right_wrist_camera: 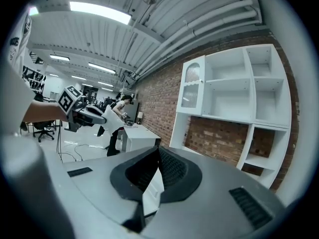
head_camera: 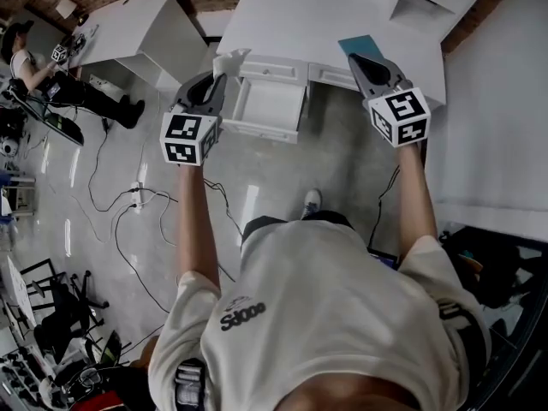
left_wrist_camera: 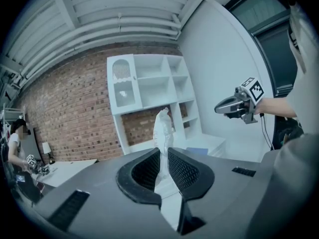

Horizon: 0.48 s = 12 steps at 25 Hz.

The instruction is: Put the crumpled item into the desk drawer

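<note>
In the head view my left gripper [head_camera: 221, 77] is shut on a white crumpled item [head_camera: 233, 60], which sticks out past its tips just left of the open white desk drawer [head_camera: 272, 103]. The left gripper view shows the item [left_wrist_camera: 162, 126] pinched upright between the black pads of this gripper [left_wrist_camera: 163, 151]. My right gripper [head_camera: 355, 58] hovers over the front edge of the white desk [head_camera: 325, 15], to the right of the drawer. Its jaws meet at the tips with nothing between them [right_wrist_camera: 158, 151]. The drawer looks empty.
A blue sheet [head_camera: 360, 44] lies on the desk near the right gripper. A white shelf unit [left_wrist_camera: 149, 93] stands against the brick wall behind the desk. A second white desk [head_camera: 141, 28] and a person [head_camera: 34, 67] are at the far left. Cables [head_camera: 128, 204] trail across the floor.
</note>
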Tool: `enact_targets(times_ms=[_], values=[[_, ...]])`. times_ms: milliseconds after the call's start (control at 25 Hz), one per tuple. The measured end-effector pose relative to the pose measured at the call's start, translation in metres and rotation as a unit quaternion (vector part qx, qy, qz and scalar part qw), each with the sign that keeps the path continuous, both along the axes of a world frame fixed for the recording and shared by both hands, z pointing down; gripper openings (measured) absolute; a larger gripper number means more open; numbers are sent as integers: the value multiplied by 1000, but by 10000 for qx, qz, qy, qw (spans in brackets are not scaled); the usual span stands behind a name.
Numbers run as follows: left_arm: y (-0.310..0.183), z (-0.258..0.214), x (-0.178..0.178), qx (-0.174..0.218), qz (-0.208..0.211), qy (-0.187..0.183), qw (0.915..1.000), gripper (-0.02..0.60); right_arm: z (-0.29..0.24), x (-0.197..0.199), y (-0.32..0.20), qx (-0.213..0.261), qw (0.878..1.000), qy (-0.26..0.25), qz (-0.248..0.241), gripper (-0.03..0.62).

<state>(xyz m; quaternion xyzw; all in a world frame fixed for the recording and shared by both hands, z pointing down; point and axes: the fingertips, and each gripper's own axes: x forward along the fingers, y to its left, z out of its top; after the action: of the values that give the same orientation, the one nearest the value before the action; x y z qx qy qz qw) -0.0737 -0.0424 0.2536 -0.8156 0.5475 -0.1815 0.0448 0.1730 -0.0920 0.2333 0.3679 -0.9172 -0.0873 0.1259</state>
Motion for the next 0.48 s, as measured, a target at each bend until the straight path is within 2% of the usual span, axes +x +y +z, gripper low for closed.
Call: enact_targets(times_ms=[240,480], values=[[-42,24,-4,-249,53,-9,9997,49,24,-13,-38,-168,9998,113,-51,-3],[-80,62,-25,-597,304,32,9977,49,44,-40,-69,-357,9993,-5,135,-3]])
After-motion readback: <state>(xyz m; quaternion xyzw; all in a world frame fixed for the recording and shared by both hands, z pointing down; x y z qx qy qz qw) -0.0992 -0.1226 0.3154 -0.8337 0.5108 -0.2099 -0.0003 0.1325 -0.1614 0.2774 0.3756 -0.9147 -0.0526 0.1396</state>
